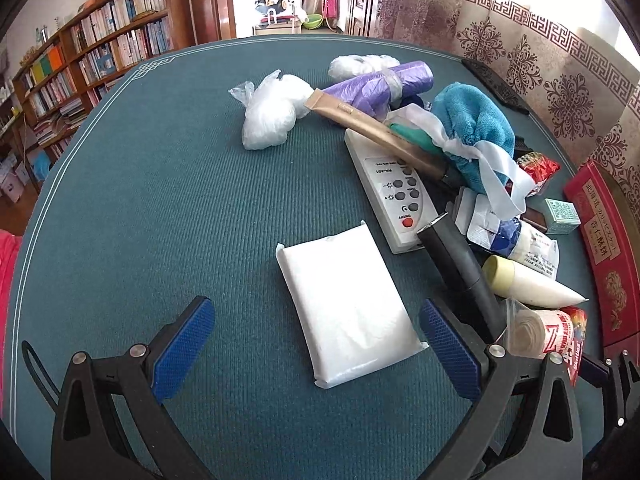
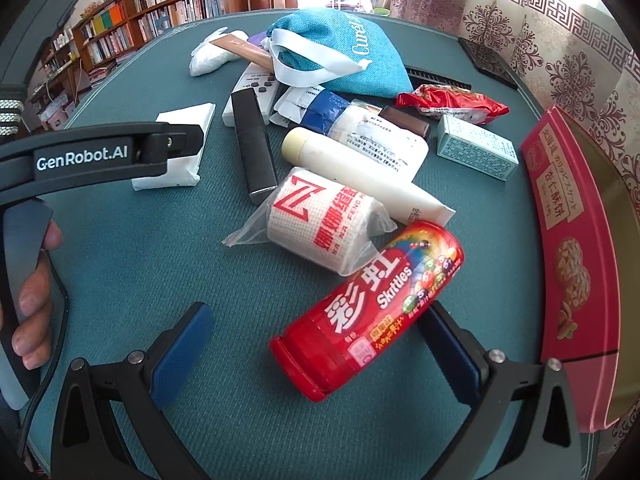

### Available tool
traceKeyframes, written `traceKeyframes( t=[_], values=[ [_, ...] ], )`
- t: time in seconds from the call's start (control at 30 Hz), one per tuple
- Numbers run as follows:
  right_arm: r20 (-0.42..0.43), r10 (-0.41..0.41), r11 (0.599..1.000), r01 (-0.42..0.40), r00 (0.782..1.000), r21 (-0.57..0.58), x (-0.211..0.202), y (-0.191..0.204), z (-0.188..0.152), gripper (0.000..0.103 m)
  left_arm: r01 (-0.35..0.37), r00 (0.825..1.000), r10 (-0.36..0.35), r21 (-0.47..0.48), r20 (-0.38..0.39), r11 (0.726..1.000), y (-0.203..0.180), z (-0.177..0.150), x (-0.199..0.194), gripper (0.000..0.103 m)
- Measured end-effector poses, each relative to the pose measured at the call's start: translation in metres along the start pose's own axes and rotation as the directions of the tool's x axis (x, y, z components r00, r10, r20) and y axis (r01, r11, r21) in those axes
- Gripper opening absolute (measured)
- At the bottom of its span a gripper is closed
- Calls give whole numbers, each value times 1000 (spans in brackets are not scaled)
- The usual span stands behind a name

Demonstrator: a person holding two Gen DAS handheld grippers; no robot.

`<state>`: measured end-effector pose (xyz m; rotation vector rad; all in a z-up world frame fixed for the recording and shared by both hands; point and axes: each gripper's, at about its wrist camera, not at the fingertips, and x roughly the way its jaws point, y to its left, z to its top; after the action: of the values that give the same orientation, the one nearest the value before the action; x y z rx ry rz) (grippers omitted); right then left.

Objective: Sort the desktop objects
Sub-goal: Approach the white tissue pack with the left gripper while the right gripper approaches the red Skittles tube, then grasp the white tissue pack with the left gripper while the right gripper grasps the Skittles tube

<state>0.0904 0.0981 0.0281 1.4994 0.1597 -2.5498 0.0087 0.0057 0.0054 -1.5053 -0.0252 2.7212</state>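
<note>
My left gripper [image 1: 316, 344] is open, its blue pads on either side of a white tissue pack [image 1: 348, 308] lying on the green table mat [image 1: 160, 200]. My right gripper [image 2: 316, 344] is open around a red Skittles bottle [image 2: 368, 312] lying on its side; the right pad touches or nearly touches it. Behind it lie a bagged bandage roll [image 2: 320, 220], a cream tube [image 2: 360, 176], a black bar [image 2: 254, 144], a white remote [image 1: 396, 196] and a blue pouch [image 2: 340, 52].
A red biscuit box [image 2: 572, 256] stands along the right edge. A teal small box [image 2: 476, 146], a red snack bag [image 2: 452, 104], a purple bag roll [image 1: 380, 84] and white plastic bags [image 1: 272, 116] lie in the pile. The left gripper body [image 2: 100, 156] crosses the right wrist view.
</note>
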Motion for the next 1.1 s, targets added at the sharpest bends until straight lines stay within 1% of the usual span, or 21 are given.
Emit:
traceKeyframes(
  t=[0.03, 0.1, 0.13, 0.17, 0.2, 0.23, 0.27, 0.3, 0.33, 0.4, 0.43, 0.57, 0.63, 0.7, 0.77, 0.83, 0.9, 0.93, 1.0, 1.07, 1.1],
  values=[
    [1, 0, 1000, 0, 1000, 4, 0, -1, 0, 103, 1, 1000, -1, -3, -20, 1000, -1, 1, 5, 103],
    [5, 5, 1000, -5, 1000, 13, 0, -8, 2, 103, -21, 1000, 22, 18, -9, 1000, -3, 0, 6, 102],
    [10, 9, 1000, -9, 1000, 17, -13, -3, -12, 103, -25, 1000, 26, 28, -7, 999, -4, 0, 7, 102],
    [13, 12, 1000, -12, 1000, 22, -13, -4, -12, 103, -27, 1000, 27, 37, 2, 999, -5, -1, 7, 101],
    [16, 17, 999, -17, 1000, 27, -13, -5, -12, 103, -30, 999, 30, 41, 13, 999, -5, -3, 6, 98],
    [19, 22, 999, -22, 1000, 32, -14, -6, -13, 103, -26, 999, 25, 42, 26, 999, -5, -4, 4, 92],
    [22, 25, 999, -26, 999, 36, -14, -7, -13, 103, -23, 999, 22, 40, 37, 999, -4, -5, 1, 88],
    [24, 25, 999, -26, 999, 43, -15, -9, -13, 103, -19, 999, 18, 36, 48, 999, -2, -6, -1, 81],
    [27, 26, 998, -27, 999, 54, -15, -11, -13, 103, -11, 998, 9, 31, 57, 999, 0, -7, -2, 76],
    [42, 47, 995, -50, 998, 88, -18, -19, -14, 103, 21, 997, -23, 20, 72, 1000, 4, -9, -6, 71],
    [55, 68, 991, -74, 996, 114, -18, -24, -13, 103, 36, 996, -37, 15, 77, 999, 5, -10, -8, 68],
    [95, 143, 956, -162, 985, 243, -23, -50, -12, 103, 68, 994, -68, 1, 86, 998, 11, -13, -11, 67],
    [102, 158, 936, -182, 982, 302, -26, -58, -15, 103, 74, 994, -75, 8, 85, 997, 7, -7, -9, 62],
    [108, 162, 931, -188, 981, 312, -27, -60, -15, 103, 88, 992, -89, 14, 88, 996, 6, -7, -11, 59],
    [108, 154, 936, -180, 982, 301, -29, -57, -15, 102, 104, 990, -104, 7, 96, 995, 8, -5, -11, 58],
    [99, 123, 950, -146, 987, 277, -31, -52, -18, 99, 117, 987, -116, -8, 108, 993, 11, -5, -14, 57],
    [80, 97, 959, -114, 992, 259, -31, -52, -24, 89, 130, 985, -128, -14, 114, 991, 12, -5, -15, 56],
    [79, 70, 965, -88, 994, 249, -33, -50, -27, 86, 130, 986, -128, -10, 110, 991, 10, -6, -14, 56],
    [68, 10, 975, -25, 998, 222, -38, -52, -37, 71, 114, 990, -113, -1, 84, 994, 7, -5, -8, 56],
    [68, -1, 979, -13, 998, 203, -42, -54, -44, 69, 90, 992, -91, 14, 84, 996, 3, -4, -7, 56],
    [68, -9, 980, -5, 998, 197, -43, -56, -46, 69, 79, 993, -81, 26, 83, 997, 0, -4, -7, 58]
  ],
)
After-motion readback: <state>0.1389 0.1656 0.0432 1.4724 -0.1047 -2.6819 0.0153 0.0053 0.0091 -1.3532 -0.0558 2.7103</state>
